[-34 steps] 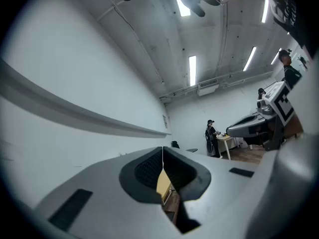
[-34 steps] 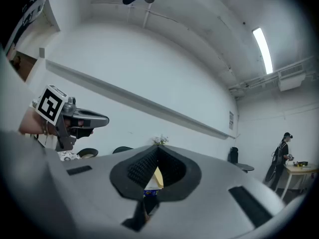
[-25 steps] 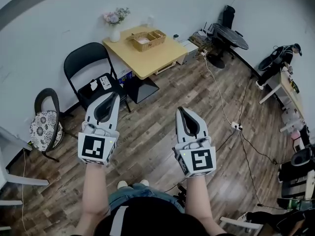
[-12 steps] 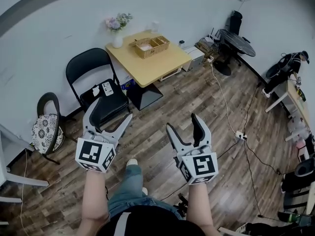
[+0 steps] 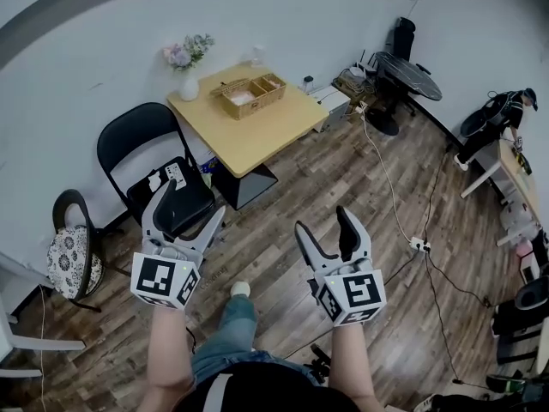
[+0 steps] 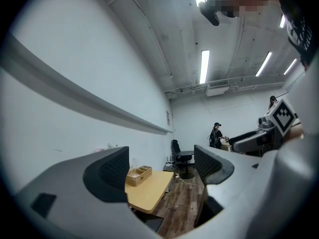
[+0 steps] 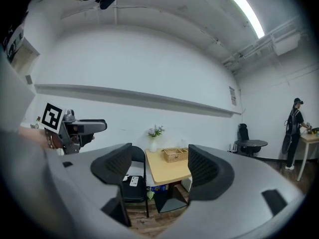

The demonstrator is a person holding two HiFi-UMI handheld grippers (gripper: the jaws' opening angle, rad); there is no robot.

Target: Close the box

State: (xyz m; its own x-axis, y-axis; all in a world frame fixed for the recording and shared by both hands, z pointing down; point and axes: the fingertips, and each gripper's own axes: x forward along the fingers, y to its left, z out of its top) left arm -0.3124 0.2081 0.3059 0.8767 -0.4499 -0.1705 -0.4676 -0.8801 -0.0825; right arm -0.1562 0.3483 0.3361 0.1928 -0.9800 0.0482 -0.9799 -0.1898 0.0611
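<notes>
Wicker box (image 5: pixel 249 91) — sits at the far end of the yellow table (image 5: pixel 257 140), beside the vase of flowers (image 5: pixel 187 74) near the wall, well apart from both tools; whether it has a lid standing open cannot be told. Left gripper (image 5: pixel 192 202) and right gripper (image 5: pixel 325 227) — held out side by side over the wooden floor (image 5: pixel 283 196), aimed toward the table, apparently readied for the approach; the jaws of each have just been opening and stand wide apart, nothing between them, touching nothing.
</notes>
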